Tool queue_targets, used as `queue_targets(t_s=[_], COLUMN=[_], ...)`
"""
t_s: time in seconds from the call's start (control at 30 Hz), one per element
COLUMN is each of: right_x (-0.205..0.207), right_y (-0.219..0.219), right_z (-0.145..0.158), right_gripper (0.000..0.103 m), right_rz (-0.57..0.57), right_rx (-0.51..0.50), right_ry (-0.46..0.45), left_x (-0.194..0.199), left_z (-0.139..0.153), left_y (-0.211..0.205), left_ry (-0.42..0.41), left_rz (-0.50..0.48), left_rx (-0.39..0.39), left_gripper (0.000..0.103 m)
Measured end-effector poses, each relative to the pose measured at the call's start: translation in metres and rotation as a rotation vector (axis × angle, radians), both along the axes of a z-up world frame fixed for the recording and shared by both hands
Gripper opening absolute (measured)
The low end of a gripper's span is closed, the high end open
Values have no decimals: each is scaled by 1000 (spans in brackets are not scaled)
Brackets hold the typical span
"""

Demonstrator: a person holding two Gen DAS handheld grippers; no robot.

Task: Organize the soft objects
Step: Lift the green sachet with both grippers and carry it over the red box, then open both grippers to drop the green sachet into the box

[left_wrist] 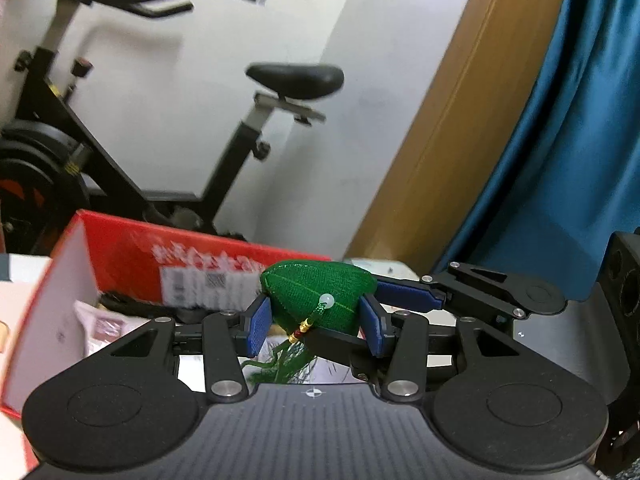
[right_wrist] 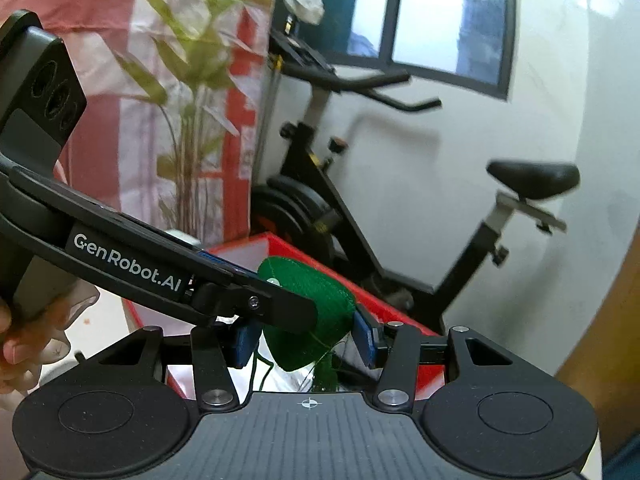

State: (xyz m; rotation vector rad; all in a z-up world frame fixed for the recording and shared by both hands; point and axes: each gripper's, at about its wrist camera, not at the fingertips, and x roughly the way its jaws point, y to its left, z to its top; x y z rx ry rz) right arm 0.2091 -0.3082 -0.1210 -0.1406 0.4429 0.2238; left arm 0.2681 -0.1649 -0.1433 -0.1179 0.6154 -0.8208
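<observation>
Both tongs grasp one green pouch point(left_wrist: 316, 296) above the red box point(left_wrist: 132, 252): left tongs point(left_wrist: 318, 326) clamped across it, right tongs point(right_wrist: 306, 340) likewise, from the other side.

Pale tabletop point(left_wrist: 16, 304) under an open red cardboard box point(left_wrist: 128, 252), its far wall printed white.
</observation>
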Motion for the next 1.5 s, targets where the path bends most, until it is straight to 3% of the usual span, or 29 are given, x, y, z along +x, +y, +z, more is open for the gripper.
queue_targets(t_s=[0.2, 0.4, 0.57, 0.87, 1.17, 1.5], right_x=[9, 20, 30, 24, -12, -58], right_y=[-10, -2, 3, 6, 6, 25], right_z=[-28, -45, -51, -47, -41, -39], right_gripper=[46, 46, 50, 52, 52, 52], right_rz=[-23, -25, -48, -82, -137, -156], right_rx=[35, 70, 120, 89, 128, 189], right_ry=[79, 120, 139, 157, 106, 5], left_x=[8, 16, 23, 17, -21, -75], left_z=[-27, -36, -39, -24, 4, 3], left_y=[-10, -12, -3, 19, 70, 136], left_ry=[49, 4, 6, -48, -165, -194], left_rz=[1, -1, 33, 105, 190, 312], left_rx=[42, 126, 125, 131, 174, 184], left_gripper=[50, 50, 53, 54, 59, 60])
